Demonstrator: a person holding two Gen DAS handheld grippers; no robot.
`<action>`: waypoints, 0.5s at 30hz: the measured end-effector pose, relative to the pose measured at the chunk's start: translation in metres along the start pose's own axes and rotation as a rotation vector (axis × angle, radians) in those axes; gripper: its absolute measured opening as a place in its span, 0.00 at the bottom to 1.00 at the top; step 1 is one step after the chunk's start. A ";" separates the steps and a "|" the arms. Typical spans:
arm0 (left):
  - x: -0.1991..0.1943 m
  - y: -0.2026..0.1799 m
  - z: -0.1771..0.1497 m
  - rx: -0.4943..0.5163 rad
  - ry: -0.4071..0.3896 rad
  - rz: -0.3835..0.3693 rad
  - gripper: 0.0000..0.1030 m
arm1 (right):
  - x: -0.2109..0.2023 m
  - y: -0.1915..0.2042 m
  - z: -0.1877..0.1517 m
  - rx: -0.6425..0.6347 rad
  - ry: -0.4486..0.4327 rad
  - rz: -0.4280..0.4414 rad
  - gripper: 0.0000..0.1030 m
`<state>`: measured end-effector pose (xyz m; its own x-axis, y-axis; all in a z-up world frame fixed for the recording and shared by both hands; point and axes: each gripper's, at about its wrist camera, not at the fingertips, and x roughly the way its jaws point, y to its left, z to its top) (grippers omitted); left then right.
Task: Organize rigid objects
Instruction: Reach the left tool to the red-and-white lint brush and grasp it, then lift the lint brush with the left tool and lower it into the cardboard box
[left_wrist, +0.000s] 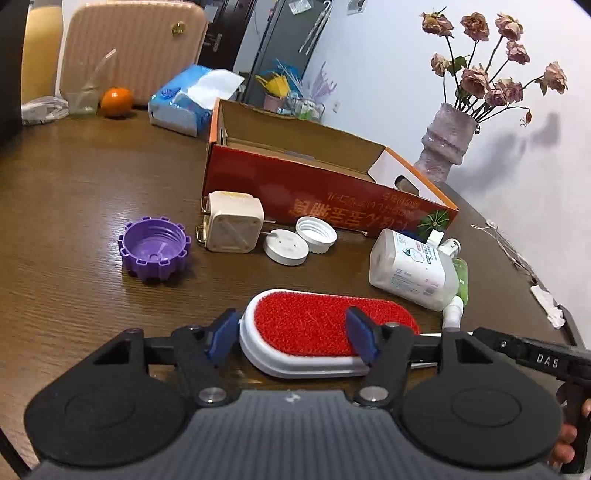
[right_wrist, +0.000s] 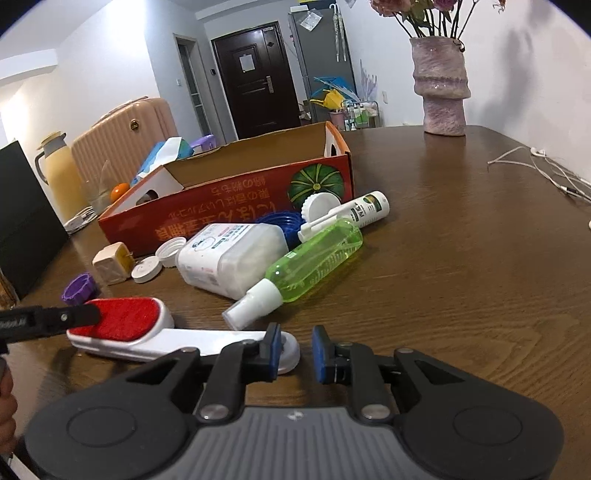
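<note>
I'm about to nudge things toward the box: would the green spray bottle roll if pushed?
Probably: the green spray bottle lies on its side, round-bodied, on the smooth table. Its clear plastic looks light and stiff. The neighbouring white bottle may block it.

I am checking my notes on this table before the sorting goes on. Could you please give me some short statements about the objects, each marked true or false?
1. The green spray bottle stands upright. False: it lies on its side on the table.
2. The purple cap lies with its open side up. True.
3. The red lint brush is already inside the cardboard box. False: it lies on the table in front of the box.
4. The vase with flowers stands upright on the table. True.
5. The orange is in the box. False: it sits on the table beyond the box.
</note>
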<state>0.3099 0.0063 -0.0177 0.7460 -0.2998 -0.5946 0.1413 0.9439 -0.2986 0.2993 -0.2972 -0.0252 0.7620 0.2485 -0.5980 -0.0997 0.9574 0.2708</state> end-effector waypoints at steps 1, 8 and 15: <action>0.000 0.000 0.000 -0.006 -0.003 0.000 0.62 | 0.001 -0.001 0.000 0.006 -0.001 0.005 0.17; -0.017 -0.010 -0.014 -0.016 0.018 -0.017 0.57 | -0.004 -0.013 -0.004 0.057 -0.020 0.032 0.12; -0.040 -0.012 -0.043 -0.083 0.016 -0.049 0.62 | -0.027 -0.030 -0.022 0.120 -0.023 0.053 0.18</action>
<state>0.2500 0.0014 -0.0223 0.7289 -0.3482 -0.5895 0.1223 0.9134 -0.3883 0.2676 -0.3288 -0.0340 0.7725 0.2933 -0.5633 -0.0641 0.9184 0.3904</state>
